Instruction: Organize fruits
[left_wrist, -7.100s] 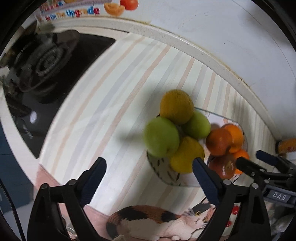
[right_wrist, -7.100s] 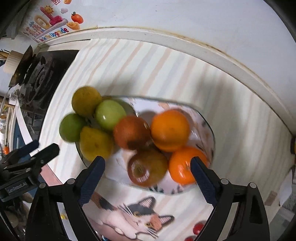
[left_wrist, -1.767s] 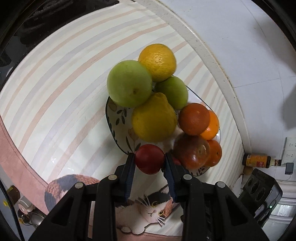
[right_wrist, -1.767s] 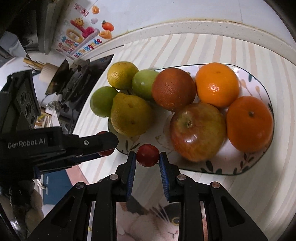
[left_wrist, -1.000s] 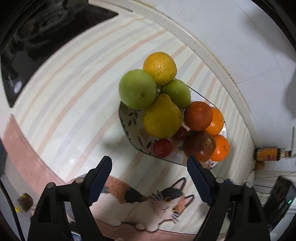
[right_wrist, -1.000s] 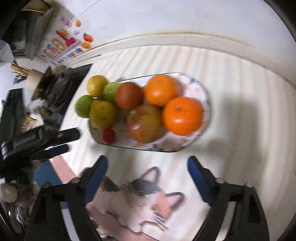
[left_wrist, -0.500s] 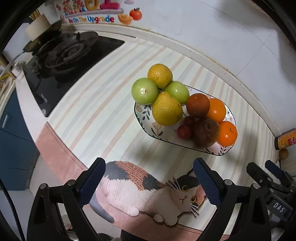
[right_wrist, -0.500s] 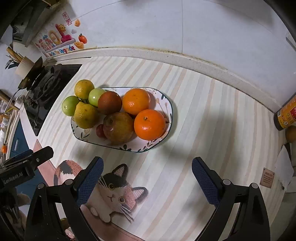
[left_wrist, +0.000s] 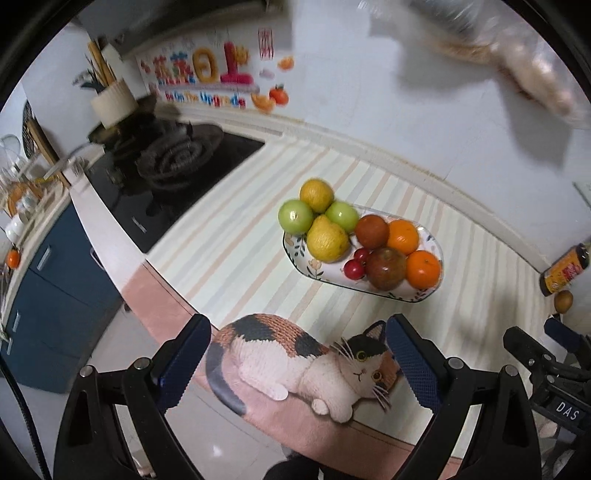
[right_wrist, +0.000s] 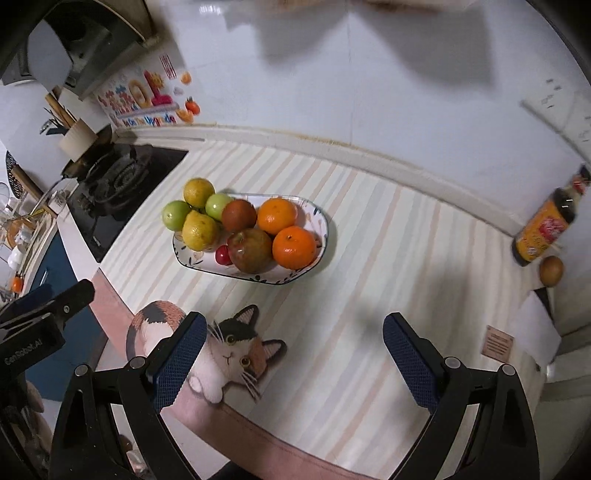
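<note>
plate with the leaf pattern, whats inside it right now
The plate holds two oranges, a reddish apple, a darker orange, a lemon, green fruits and small red ones. Anything beneath the pile is hidden.

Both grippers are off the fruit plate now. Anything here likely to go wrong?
The green apple and yellow citrus at the patterned oval plate's stove end overhang its rim; a nudge might roll them toward the black gas stove. The small brown fruit beside the sauce bottle may get overlooked.

Your desk under a striped cat-print mat, fruit plate mid-mat, sauce bottle and a brown fruit at the right, stove at the left.
</note>
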